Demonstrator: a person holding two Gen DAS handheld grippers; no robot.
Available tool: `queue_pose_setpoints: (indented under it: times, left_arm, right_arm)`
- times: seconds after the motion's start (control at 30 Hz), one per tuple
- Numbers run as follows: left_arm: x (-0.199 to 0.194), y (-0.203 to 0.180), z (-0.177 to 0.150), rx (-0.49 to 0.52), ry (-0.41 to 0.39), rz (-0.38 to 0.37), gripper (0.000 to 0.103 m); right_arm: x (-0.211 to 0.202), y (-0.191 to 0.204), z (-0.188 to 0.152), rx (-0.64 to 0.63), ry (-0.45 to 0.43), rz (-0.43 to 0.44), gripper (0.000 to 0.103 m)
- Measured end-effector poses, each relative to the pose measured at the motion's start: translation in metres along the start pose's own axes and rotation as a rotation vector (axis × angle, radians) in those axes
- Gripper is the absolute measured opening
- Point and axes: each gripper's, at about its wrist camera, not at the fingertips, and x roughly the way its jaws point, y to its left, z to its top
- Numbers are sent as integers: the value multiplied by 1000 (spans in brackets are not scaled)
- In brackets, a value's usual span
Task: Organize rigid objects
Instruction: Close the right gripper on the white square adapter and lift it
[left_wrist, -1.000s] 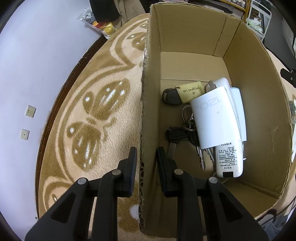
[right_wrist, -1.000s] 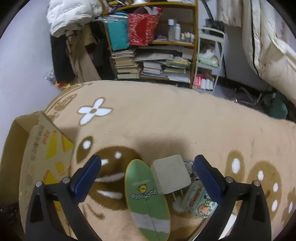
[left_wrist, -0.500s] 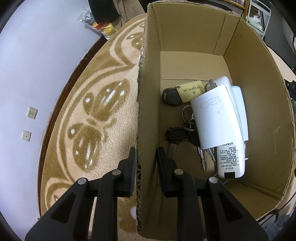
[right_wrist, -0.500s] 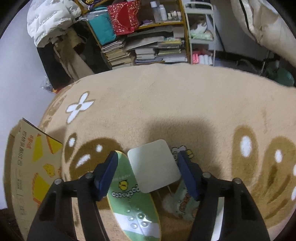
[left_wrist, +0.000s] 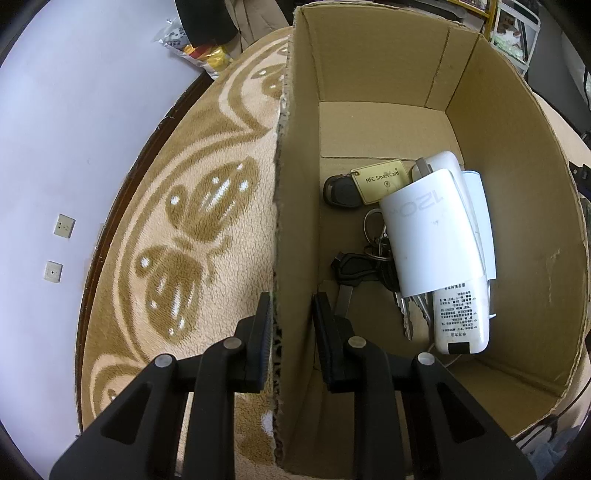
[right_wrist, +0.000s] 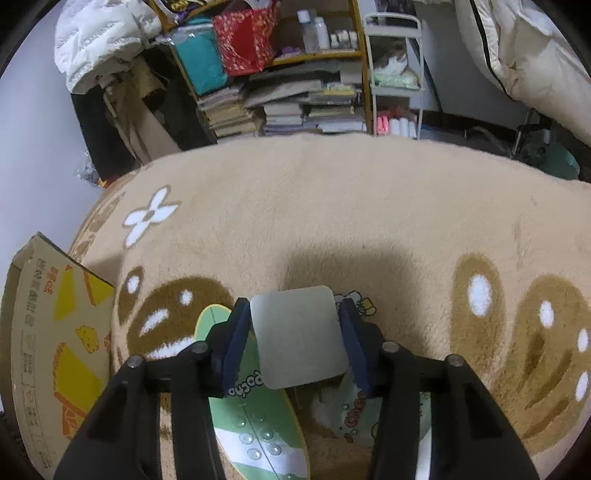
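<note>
Left tongs (left_wrist: 291, 314): they straddle the near side wall of the cardboard box (left_wrist: 517, 155), one finger outside over the rug (left_wrist: 192, 229), the other inside. The outer finger lies against the wall; a narrow gap shows at the inner one, so I cannot tell whether the wall is pinched.

Inside the box, ahead and to the right of these tongs: a white device (left_wrist: 432, 236) lying on a second white unit with a printed label (left_wrist: 461, 317), a bunch of keys (left_wrist: 373, 254) partly under them, a black fob (left_wrist: 340, 192) and a gold tag marked "NFC Smart Card" (left_wrist: 380, 181) further ahead.

Right tongs (right_wrist: 295, 332): closed on a grey square block (right_wrist: 299, 336), both pads touching its sides. Below them on the rug lie a green oval board (right_wrist: 258, 424) to the left and a printed packet (right_wrist: 354, 421) to the right. The box stands well to their left.
</note>
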Motion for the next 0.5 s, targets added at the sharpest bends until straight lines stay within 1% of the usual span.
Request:
queue_pose_setpoints:
  times: [0.2, 0.5]
  left_arm:
    - [1, -1, -1, 9, -4, 12, 22]
    - [1, 1, 0, 3, -1, 3, 22]
  right_arm:
    - [-5, 1, 4, -4, -6, -12, 50]
    - [-17, 8, 9, -27, -45, -31, 49]
